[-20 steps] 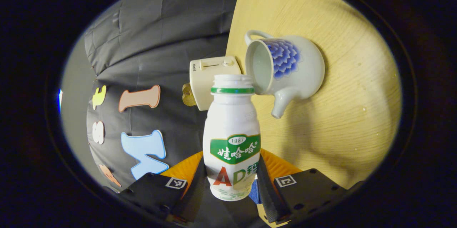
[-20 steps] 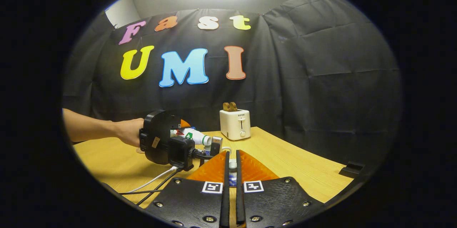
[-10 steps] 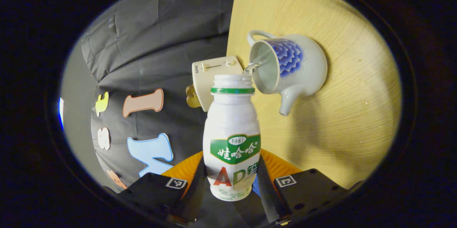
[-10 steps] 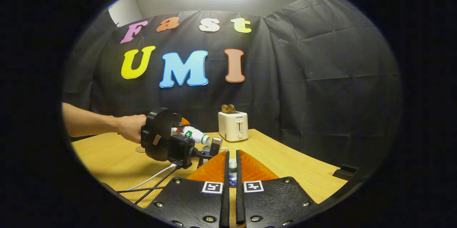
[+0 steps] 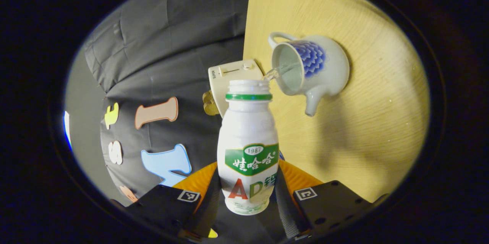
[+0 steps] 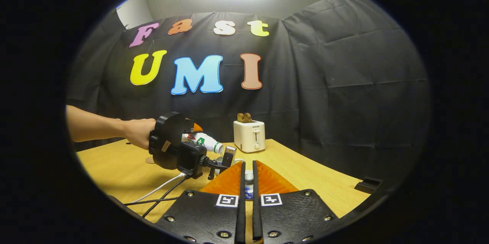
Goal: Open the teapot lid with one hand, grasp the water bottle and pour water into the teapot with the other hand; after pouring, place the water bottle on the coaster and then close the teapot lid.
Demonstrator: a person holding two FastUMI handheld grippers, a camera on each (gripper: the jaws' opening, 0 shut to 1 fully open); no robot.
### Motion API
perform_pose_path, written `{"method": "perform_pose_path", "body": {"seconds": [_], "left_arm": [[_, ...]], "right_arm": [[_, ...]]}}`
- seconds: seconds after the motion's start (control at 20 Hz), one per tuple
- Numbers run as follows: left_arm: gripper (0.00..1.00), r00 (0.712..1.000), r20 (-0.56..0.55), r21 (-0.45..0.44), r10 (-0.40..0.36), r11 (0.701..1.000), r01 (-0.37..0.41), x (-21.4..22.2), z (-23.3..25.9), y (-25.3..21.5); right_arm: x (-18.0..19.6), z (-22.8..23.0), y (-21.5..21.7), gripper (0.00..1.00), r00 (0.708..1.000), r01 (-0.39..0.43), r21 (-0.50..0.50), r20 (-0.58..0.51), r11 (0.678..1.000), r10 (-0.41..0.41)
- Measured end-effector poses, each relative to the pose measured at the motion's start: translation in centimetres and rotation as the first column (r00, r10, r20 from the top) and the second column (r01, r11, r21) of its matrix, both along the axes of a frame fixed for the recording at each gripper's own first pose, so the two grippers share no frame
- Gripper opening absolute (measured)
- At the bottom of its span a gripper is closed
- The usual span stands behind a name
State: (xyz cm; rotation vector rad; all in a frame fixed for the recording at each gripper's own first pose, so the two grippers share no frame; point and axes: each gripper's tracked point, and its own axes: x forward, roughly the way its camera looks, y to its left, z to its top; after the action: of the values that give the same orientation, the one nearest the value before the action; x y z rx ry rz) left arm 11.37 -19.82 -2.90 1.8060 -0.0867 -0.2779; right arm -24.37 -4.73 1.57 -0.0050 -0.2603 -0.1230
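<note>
The left gripper clamps the water bottle, tipped over the open teapot on the bench, water streaming in. The right gripper pinches the teapot lid.

The water bottle carries a green label band with the number "1987" in a small oval above white Chinese characters, and below it large letters "AD", the A red and the D green, followed by a partly hidden character. The toaster bears a small brand word on its front, too small to read with certainty.
</note>
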Motion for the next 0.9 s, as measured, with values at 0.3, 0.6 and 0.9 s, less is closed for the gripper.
{"method": "perform_pose_path", "body": {"seconds": [0.3,0.6,0.9], "left_arm": [[0.75,1.0,0.014,0.022,-0.004,1.0,0.003,-0.16,0.23,-0.27],[0.75,1.0,0.017,0.048,-0.013,0.999,0.012,-0.18,0.35,-0.54],[0.8,1.0,0.012,0.068,-0.013,0.998,0.012,-0.03,0.21,-0.39]], "right_arm": [[-0.39,0.3,0.05,0.07,1.0,0.003,-0.008,0.009,1.0,-0.003],[-0.42,0.31,0.0,0.07,1.0,0.003,-0.01,0.009,1.0,-0.003],[-0.38,0.26,0.04,0.07,1.0,-0.002,-0.002,0.01,1.0,0.002]]}}
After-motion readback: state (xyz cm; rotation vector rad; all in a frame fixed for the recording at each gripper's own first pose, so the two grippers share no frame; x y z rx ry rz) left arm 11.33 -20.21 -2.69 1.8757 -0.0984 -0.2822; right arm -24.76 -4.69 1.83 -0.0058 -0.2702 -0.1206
